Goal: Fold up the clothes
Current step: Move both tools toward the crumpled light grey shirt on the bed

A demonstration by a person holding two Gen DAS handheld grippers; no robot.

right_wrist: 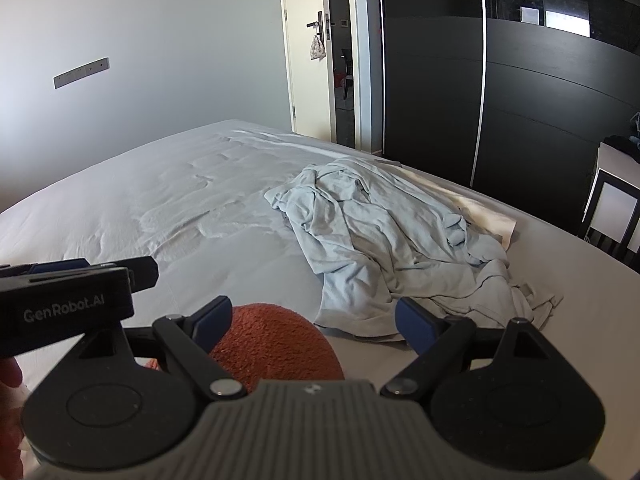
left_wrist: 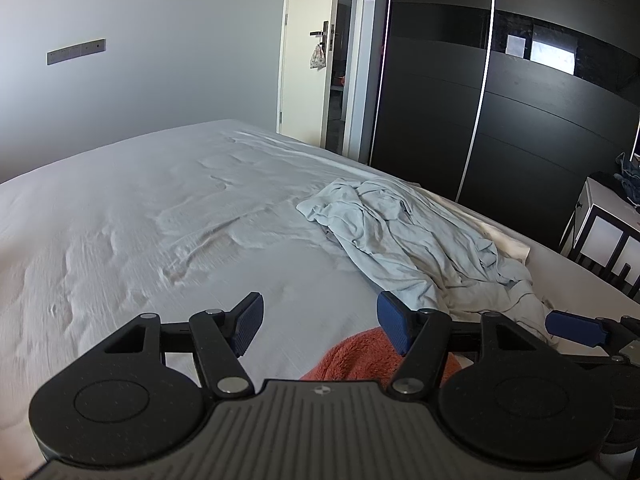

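A crumpled pale grey-blue garment (left_wrist: 404,240) (right_wrist: 384,240) lies in a heap on the right half of the bed (left_wrist: 160,208) (right_wrist: 160,200). An orange fuzzy cloth (left_wrist: 360,354) (right_wrist: 272,344) lies at the near edge, low between the fingers in both views. My left gripper (left_wrist: 320,326) hangs open above the sheet, nothing between its blue pads, just left of the garment's near end. My right gripper (right_wrist: 316,318) stands wide open over the orange cloth, short of the garment. In the right wrist view the left gripper (right_wrist: 80,292) shows from the side.
A dark sliding wardrobe (left_wrist: 500,100) (right_wrist: 520,92) stands beyond the bed on the right. A white door (left_wrist: 304,60) (right_wrist: 308,52) stands ajar with a small bag on its handle. A white bedside cabinet (left_wrist: 608,232) (right_wrist: 616,208) sits at far right. A hand (right_wrist: 8,376) shows at left.
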